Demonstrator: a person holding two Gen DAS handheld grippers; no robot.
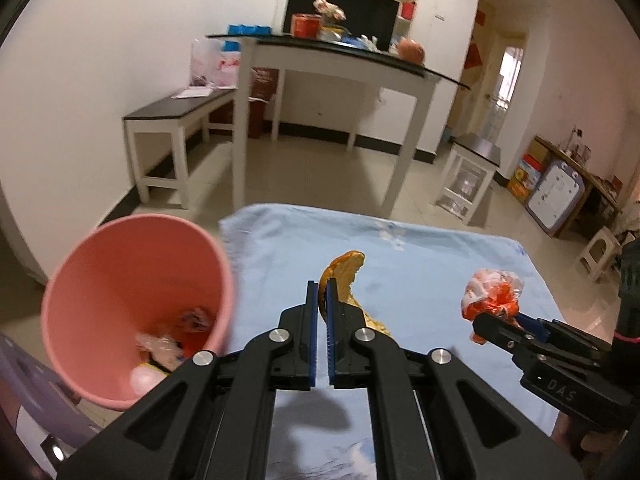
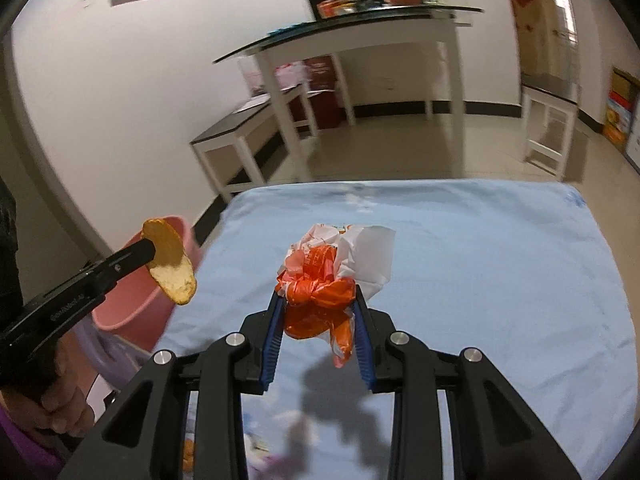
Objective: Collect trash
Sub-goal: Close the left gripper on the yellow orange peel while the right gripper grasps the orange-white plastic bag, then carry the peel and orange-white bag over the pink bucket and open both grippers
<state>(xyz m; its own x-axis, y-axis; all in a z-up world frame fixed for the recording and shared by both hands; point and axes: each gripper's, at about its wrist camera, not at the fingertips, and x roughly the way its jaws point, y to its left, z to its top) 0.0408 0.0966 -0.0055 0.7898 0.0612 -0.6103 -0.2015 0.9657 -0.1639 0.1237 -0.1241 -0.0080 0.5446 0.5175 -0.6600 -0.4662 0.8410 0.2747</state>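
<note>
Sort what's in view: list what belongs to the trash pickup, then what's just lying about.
Belongs to the job:
orange peel, held in the left gripper
orange-and-white plastic bag, held in the right gripper
pink bin, already holding scraps

Just lying about:
white table with clutter on top
low bench
small white stool

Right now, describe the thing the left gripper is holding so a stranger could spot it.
Start at the blue-covered table with the pink bin at its left edge. The left gripper holds an orange peel in the air, orange outside, pale and pithy inside, unlike the crumpled plastic bag.
</note>
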